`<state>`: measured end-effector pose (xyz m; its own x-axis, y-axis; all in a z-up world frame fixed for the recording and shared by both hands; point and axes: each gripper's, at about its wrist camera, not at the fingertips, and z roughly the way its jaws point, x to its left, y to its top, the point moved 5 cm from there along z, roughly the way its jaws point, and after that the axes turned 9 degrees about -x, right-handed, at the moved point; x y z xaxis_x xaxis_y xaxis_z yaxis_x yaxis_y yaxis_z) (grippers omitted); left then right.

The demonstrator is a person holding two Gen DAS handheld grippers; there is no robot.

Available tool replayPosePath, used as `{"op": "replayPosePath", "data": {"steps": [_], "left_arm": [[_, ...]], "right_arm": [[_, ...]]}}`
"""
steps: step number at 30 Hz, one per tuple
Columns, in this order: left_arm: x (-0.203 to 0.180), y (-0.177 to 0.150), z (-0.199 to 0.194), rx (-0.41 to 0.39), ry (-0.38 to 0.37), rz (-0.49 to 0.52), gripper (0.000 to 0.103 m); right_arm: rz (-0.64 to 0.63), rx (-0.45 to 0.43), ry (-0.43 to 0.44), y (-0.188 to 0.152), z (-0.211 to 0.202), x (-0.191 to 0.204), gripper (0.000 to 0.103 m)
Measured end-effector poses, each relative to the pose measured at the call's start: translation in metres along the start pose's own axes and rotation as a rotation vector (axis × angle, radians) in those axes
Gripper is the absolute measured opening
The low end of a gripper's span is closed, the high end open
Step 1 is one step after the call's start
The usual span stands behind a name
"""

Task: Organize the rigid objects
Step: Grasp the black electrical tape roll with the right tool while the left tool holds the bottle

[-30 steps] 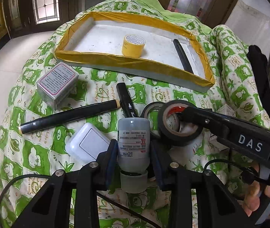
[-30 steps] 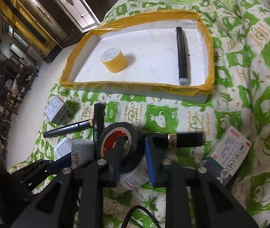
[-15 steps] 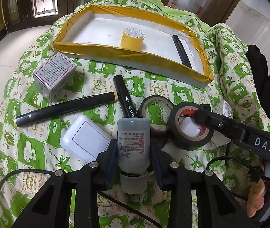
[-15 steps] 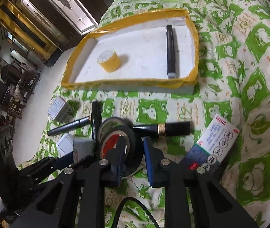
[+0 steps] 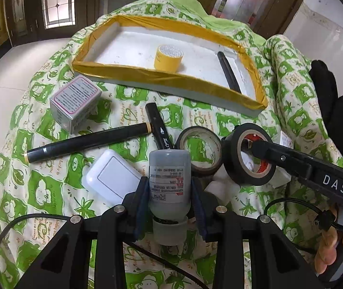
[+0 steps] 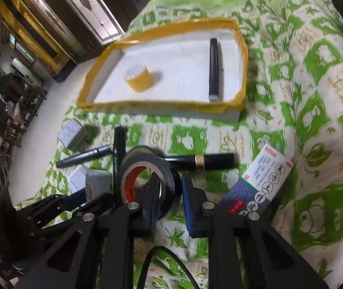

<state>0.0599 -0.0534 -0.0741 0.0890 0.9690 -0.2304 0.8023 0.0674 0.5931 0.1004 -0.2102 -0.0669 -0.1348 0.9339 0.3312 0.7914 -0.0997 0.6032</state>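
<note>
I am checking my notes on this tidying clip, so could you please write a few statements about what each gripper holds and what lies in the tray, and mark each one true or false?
1. The left gripper is clamped on a grey bottle. True.
2. The right gripper, its jaws closing, has one finger through the black tape roll. True.
3. The yellow-rimmed tray holds nothing. False: a yellow tape roll and a black marker lie in it.
4. The white case is in the tray. False: it lies on the green quilt beside the bottle.
5. A second tape roll lies flat on the quilt. True.
</note>
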Motion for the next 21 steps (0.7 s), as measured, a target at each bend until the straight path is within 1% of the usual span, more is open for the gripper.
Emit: {"op": "replayPosePath", "data": {"steps": [7,17,21], "left_arm": [[-0.001,0.004,-0.005,-0.022,-0.006,-0.001,0.036],[-0.006,0.014,-0.008,-0.046,0.046,0.038,0.036],[-0.005,0.018,-0.012,-0.057,0.048,0.04,0.036]], "right_arm": [[0.018,-0.001,0.0,0.002,0.001,-0.003,0.017],[0.024,-0.026,-0.011,0.005,-0.005,-0.006,0.017],[0.017,-0.045,-0.024,0.008,-0.01,-0.007,0.017]]}}
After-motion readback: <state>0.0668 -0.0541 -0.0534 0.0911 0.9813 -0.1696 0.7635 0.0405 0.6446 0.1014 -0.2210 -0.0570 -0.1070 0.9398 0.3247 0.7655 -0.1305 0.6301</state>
